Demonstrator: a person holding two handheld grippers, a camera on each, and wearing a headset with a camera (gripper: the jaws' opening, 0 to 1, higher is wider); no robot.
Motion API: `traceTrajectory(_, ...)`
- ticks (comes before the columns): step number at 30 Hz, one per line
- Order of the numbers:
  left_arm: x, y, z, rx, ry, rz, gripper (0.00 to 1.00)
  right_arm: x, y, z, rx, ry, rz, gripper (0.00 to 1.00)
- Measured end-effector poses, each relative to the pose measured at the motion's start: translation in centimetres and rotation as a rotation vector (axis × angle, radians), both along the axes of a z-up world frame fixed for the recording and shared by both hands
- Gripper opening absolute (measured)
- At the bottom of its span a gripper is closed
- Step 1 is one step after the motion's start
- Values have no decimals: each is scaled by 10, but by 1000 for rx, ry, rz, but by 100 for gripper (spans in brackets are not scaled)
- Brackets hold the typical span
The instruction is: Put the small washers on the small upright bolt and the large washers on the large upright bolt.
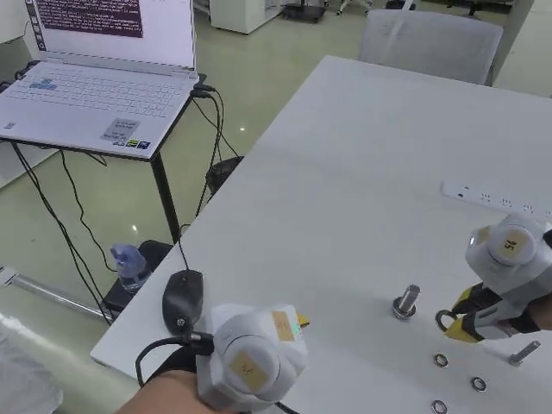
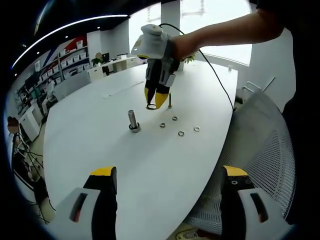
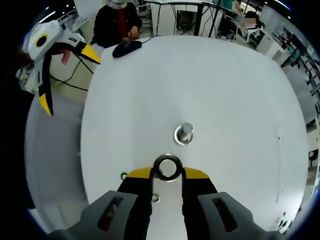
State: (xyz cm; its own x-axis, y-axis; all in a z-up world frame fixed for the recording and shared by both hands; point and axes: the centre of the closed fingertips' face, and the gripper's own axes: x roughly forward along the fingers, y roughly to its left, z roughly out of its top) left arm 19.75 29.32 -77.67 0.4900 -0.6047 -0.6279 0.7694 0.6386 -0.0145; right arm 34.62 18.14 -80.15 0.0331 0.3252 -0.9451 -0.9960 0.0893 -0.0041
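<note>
My right gripper (image 3: 167, 175) is shut on a large washer (image 3: 167, 167), held flat a little short of the large upright bolt (image 3: 184, 134). From the head view that washer (image 1: 444, 321) hangs just right of the large bolt (image 1: 406, 302). The small upright bolt (image 1: 523, 352) stands further right. Three small washers (image 1: 441, 360) lie loose on the table in front of the bolts. My left gripper (image 2: 168, 177) is open and holds nothing, hanging back over the table's near edge. Ahead of it are the large bolt (image 2: 132, 120), the small bolt (image 2: 170, 100) and loose washers (image 2: 181, 133).
A black mouse (image 1: 183, 299) lies at the table's left corner, and a white power strip (image 1: 496, 199) at the right. A laptop (image 1: 95, 86) on a stand, cables and a water bottle (image 1: 129, 266) are left of the table. A grey chair (image 1: 429, 43) stands at the far end.
</note>
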Motion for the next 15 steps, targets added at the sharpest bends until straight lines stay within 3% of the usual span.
traceTrajectory(8,3,-3,-2,-29,9,8,90,11,19,15,24,-22,7,22)
traceTrajectory(15,5,-7,-4,-30,15,2,92,18,28,13,22,-20,20,22)
